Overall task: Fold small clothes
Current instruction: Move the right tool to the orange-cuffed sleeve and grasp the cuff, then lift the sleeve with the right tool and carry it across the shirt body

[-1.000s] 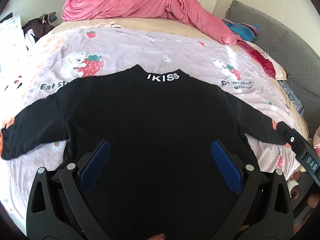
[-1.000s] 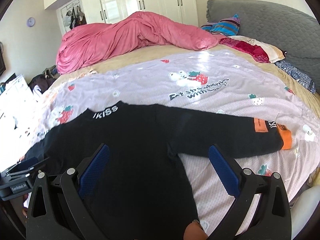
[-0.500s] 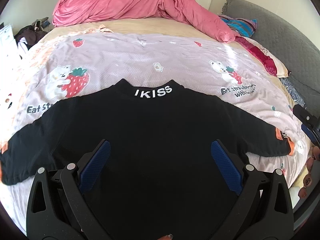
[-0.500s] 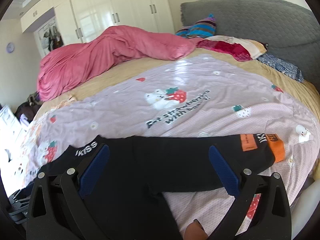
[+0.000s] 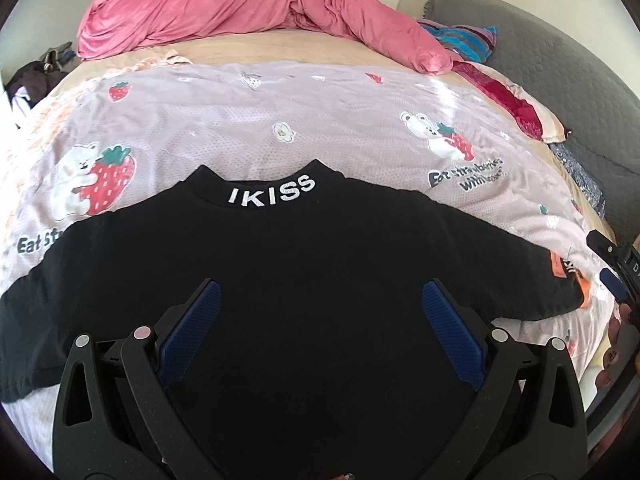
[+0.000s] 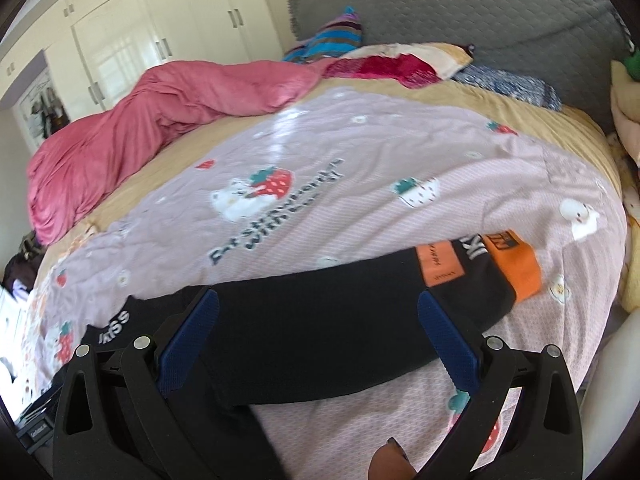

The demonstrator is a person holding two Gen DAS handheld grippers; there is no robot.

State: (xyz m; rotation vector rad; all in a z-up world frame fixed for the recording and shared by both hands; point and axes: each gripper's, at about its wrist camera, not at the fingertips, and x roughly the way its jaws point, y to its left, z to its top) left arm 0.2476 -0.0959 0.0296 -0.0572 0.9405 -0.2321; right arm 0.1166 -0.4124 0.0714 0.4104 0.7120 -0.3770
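Black top [image 5: 304,264], one only, lying flat and spread on lilac blanket [image 5: 224,120], collar pointing to 12 o'clock, lettering "IKISS" reading white across it. Two sleeves stretching out to 9 and 3 o'clock; right sleeve [image 6: 360,320] carrying two orange patches plus orange cuff, print too blurred to read. Blanket showing "Eat strawberries with bear". Left gripper [image 5: 320,312] hovering over body, fingers spread wide, grasping nothing. Right gripper [image 6: 318,316] hovering above right sleeve, fingers likewise released. One pink duvet [image 5: 248,4] bunching at 12 o'clock.
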